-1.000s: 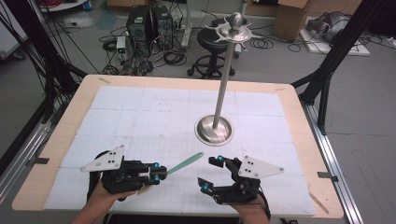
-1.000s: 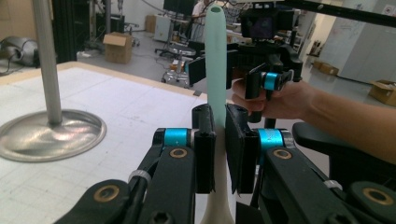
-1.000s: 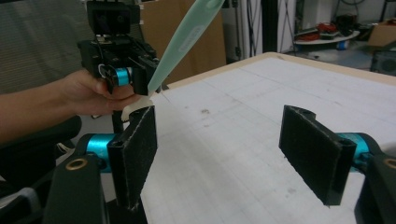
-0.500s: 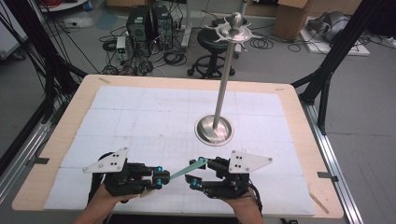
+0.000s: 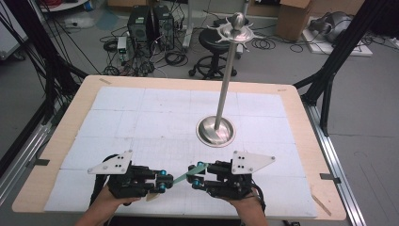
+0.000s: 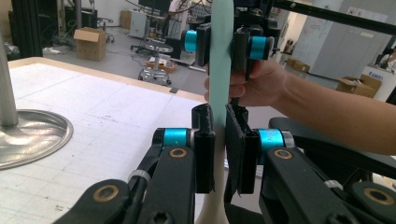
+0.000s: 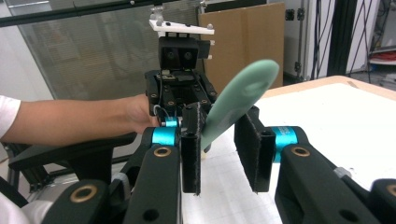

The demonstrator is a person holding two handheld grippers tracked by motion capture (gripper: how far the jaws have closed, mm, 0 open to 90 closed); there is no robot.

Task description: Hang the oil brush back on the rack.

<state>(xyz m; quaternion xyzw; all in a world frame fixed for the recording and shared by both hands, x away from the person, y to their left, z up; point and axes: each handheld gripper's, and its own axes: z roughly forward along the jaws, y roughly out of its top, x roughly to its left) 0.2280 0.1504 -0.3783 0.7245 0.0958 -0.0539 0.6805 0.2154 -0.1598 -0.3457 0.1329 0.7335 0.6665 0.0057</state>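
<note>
A mint-green spoon (image 5: 181, 177) with a pale handle end is held level just above the table's front edge, between the two grippers. My left gripper (image 5: 161, 181) is shut on its handle part (image 6: 219, 140), and the green blade (image 6: 220, 56) stretches away from it. My right gripper (image 5: 197, 176) faces the left one, and its jaws have just been closing around the blade (image 7: 233, 105). The blade leans on the left pad (image 7: 190, 140). A gap still shows at the right pad (image 7: 250, 149).
A metal stand with a round base (image 5: 215, 130) and a tall pole (image 5: 228, 70) rises mid-table, just beyond the right gripper. The white gridded mat (image 5: 141, 122) lies bare to the left. Cables, a stool and boxes are on the floor behind the table.
My right gripper has moved left to the spoon's green end, and its jaws have narrowed around the blade. The left gripper has kept still with the handle in it.
</note>
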